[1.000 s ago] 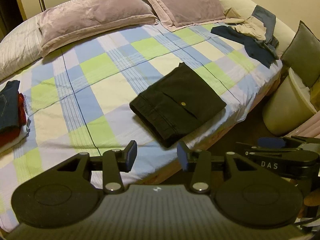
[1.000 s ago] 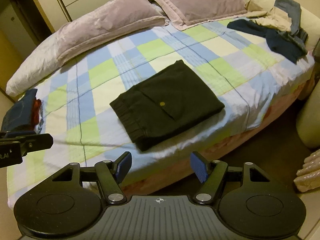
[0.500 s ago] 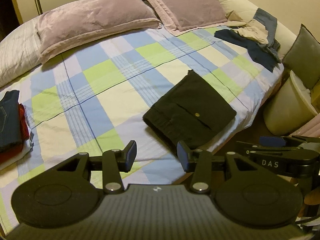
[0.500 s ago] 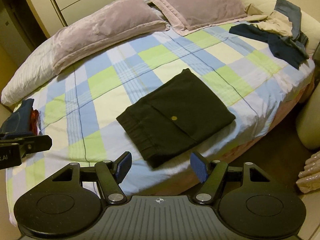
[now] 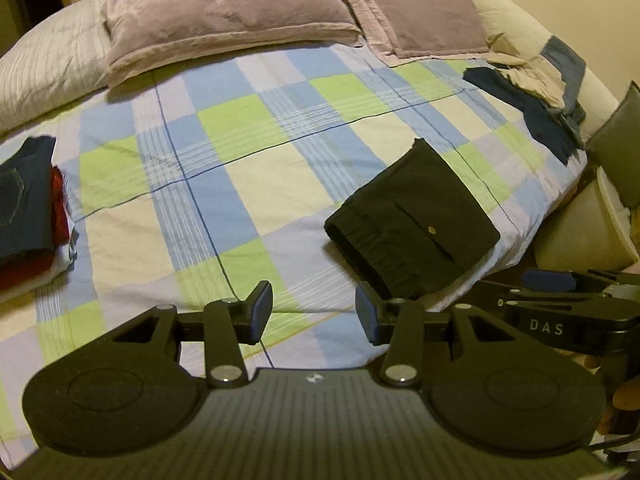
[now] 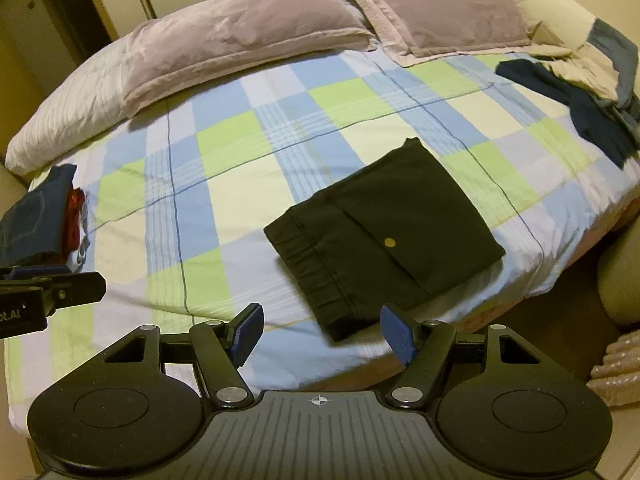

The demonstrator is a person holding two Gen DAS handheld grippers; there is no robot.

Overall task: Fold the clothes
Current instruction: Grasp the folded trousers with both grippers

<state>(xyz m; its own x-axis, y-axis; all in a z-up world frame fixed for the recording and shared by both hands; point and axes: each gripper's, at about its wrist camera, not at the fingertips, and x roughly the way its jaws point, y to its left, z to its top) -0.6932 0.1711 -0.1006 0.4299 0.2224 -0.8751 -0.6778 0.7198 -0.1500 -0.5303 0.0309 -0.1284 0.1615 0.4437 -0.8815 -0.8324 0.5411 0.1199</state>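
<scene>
Lying folded flat on the checked blue-and-green bed sheet (image 6: 224, 168), the black trousers with a brass pocket button (image 6: 384, 236) form a neat rectangle near the bed's front edge. A folded stack of navy and red garments (image 5: 28, 208) sits far left; a loose heap of navy and beige clothes (image 5: 536, 92) at far right looks unfolded (judged: work remains there). Left tongs (image 5: 314, 312) and right tongs (image 6: 322, 332) both stand apart, empty, hovering short of the trousers.
</scene>
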